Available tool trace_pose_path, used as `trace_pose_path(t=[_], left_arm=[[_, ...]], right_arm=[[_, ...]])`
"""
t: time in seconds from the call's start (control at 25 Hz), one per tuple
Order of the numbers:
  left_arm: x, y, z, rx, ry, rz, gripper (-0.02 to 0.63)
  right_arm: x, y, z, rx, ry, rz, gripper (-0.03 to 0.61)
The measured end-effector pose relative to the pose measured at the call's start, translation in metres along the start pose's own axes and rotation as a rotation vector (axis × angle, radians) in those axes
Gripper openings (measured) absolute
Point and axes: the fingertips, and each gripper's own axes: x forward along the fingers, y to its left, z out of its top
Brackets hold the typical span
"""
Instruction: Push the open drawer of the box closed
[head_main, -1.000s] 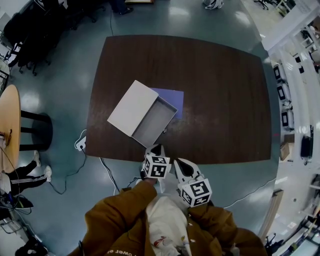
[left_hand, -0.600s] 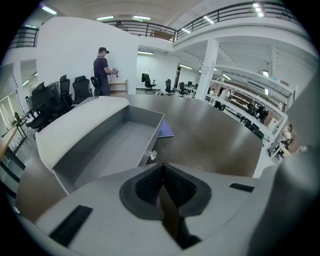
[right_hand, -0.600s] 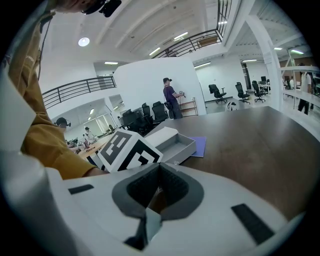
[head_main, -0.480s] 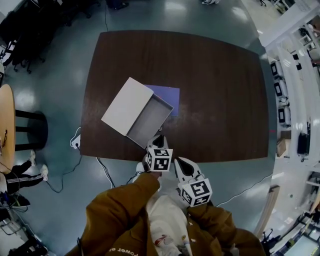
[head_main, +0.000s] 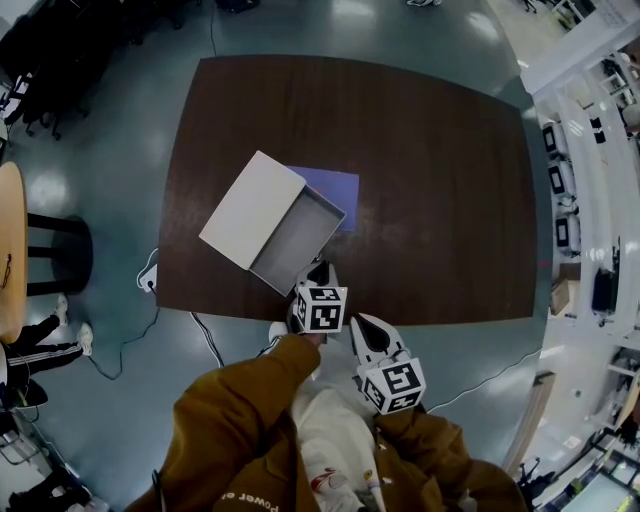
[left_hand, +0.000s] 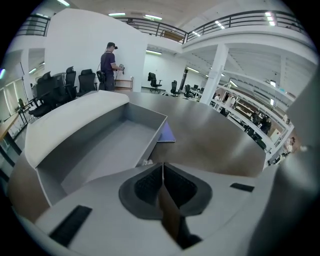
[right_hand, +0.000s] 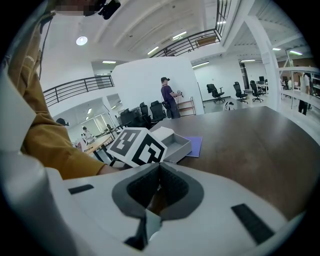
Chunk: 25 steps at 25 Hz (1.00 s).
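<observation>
Right now I am holding my left tongs, jaws pressed together on nothing, just beside the near corner of the open drawer by the front edge of the surface, aiming to push squarely on its front wall toward the box, with my right tongs likewise closed, empty and idling.

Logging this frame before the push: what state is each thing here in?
drawer, open, pulled out of the box, empty.
left hand-held gripper, shut, empty, by the drawer's front.
right hand-held gripper, shut, empty.
purple sheet, flat, partly under the drawer.
</observation>
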Motion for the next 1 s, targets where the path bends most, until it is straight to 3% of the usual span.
trace_pose_path(t=[0.44, 0.72, 1.0], left_arm=[[0.003, 0.023, 0.017, 0.035, -0.004, 0.095, 0.006], [-0.001, 0.073, 0.032, 0.007, -0.02, 0.176, 0.006], [-0.003, 0.093, 0.039, -0.013, -0.031, 0.195, 0.006]], right_arm=[[0.001, -0.003, 0.003, 0.004, -0.003, 0.01, 0.006], [0.006, 0.006, 0.003, 0.0, -0.001, 0.03, 0.006], [0.014, 0.013, 0.007, -0.013, 0.001, 0.043, 0.006]])
